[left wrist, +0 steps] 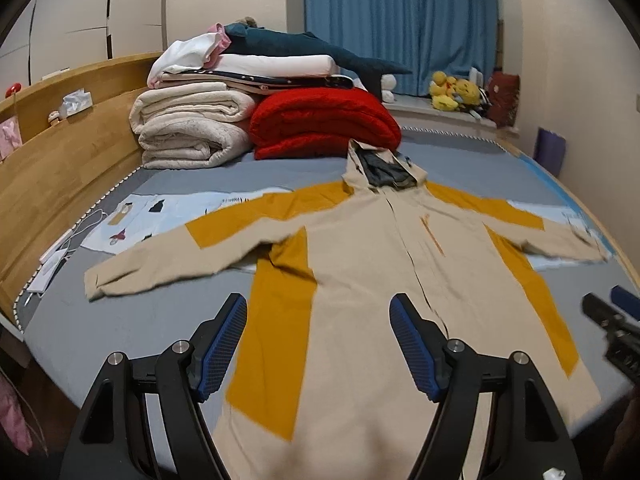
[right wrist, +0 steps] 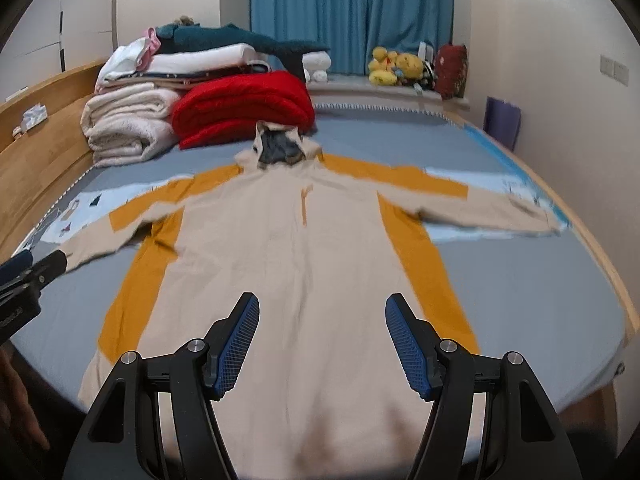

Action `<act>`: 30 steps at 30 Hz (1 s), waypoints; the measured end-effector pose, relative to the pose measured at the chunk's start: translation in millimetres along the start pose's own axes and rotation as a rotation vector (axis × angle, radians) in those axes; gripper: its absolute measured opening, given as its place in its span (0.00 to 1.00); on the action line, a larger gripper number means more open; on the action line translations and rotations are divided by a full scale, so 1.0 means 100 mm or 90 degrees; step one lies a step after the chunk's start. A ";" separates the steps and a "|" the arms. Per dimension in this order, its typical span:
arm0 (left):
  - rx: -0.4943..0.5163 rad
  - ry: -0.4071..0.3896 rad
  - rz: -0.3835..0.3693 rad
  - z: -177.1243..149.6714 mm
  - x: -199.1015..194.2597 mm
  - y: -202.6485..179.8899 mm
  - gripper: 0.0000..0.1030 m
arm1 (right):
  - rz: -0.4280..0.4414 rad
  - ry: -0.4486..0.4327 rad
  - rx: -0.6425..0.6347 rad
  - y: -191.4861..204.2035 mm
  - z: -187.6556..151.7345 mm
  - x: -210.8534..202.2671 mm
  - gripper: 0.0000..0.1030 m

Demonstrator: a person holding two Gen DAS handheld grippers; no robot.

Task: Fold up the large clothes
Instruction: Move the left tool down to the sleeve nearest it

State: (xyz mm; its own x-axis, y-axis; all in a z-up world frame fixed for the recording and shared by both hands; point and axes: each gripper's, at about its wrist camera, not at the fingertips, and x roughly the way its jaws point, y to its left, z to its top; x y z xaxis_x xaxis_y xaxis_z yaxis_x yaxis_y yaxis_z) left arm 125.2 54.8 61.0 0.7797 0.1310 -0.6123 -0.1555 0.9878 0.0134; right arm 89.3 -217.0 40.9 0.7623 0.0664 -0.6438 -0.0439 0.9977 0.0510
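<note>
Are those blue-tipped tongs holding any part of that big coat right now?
No. Both the left tongs and the right tongs are open above the beige and mustard coat, which lies spread flat on the bed.

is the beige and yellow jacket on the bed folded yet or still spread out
Spread out, not folded. The jacket lies flat on the bed, both sleeves stretched sideways and the hood at the top. Both grippers hang open above its hem.
</note>
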 end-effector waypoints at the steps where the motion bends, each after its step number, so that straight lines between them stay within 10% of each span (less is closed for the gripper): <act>1: -0.006 -0.004 -0.008 0.10 0.09 0.04 0.68 | 0.000 -0.010 -0.005 0.00 0.12 0.05 0.65; 16: -0.015 0.017 -0.015 1.08 1.53 0.58 0.36 | 0.039 -0.048 0.007 0.13 1.83 1.37 0.65; 23: -0.084 0.083 0.060 0.87 2.23 1.29 0.34 | 0.074 -0.036 -0.002 0.36 1.82 1.84 0.63; 30: -0.175 0.158 0.156 0.60 2.64 2.18 0.35 | 0.123 -0.041 -0.048 0.65 1.74 2.05 0.38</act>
State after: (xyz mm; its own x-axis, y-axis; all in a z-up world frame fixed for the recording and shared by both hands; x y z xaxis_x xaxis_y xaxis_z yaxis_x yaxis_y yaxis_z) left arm 333.2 310.1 -49.9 0.5353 0.3014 -0.7891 -0.4990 0.8666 -0.0076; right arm 354.8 -140.5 44.6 0.7745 0.2576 -0.5778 -0.2389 0.9648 0.1099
